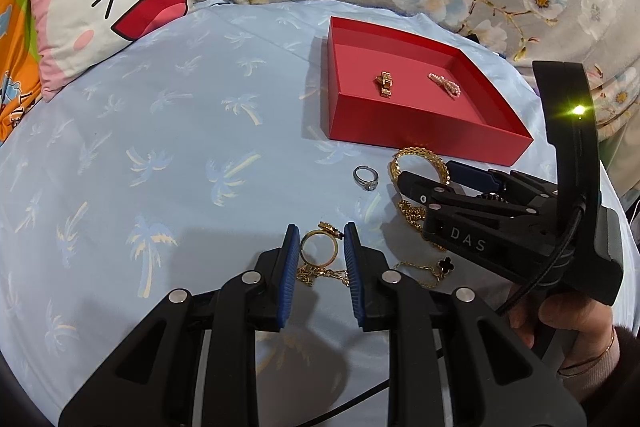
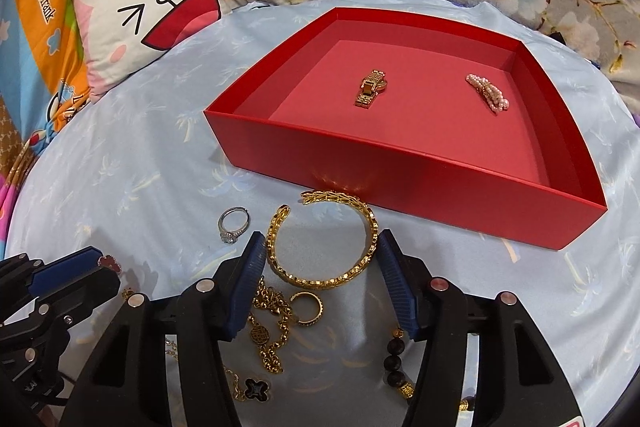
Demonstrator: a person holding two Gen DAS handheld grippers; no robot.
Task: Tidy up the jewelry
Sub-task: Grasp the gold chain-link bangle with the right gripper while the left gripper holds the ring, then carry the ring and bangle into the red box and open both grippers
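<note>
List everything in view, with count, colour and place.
red box: 1, red, on the cloth
watch: 1, gold, in the box
pearl strand: 1, pink, in the box
bangle: 1, gold, before the box
silver ring: 1, silver, left of the bangle
gold ring: 1, gold, on the cloth
chain necklace: 1, gold, near the bangle
clover bracelet: 1, gold and black, nearest
cushion: 1, white and pink, far left
cloth: 1, light blue, underneath
left hand-held gripper: open around the gold ring
right hand-held gripper: open around the bangle

"DAS" stands in pale letters on the right gripper [image 1: 452, 183]; "Daul frank" runs down the far-left orange cloth [image 2: 34, 23].
</note>
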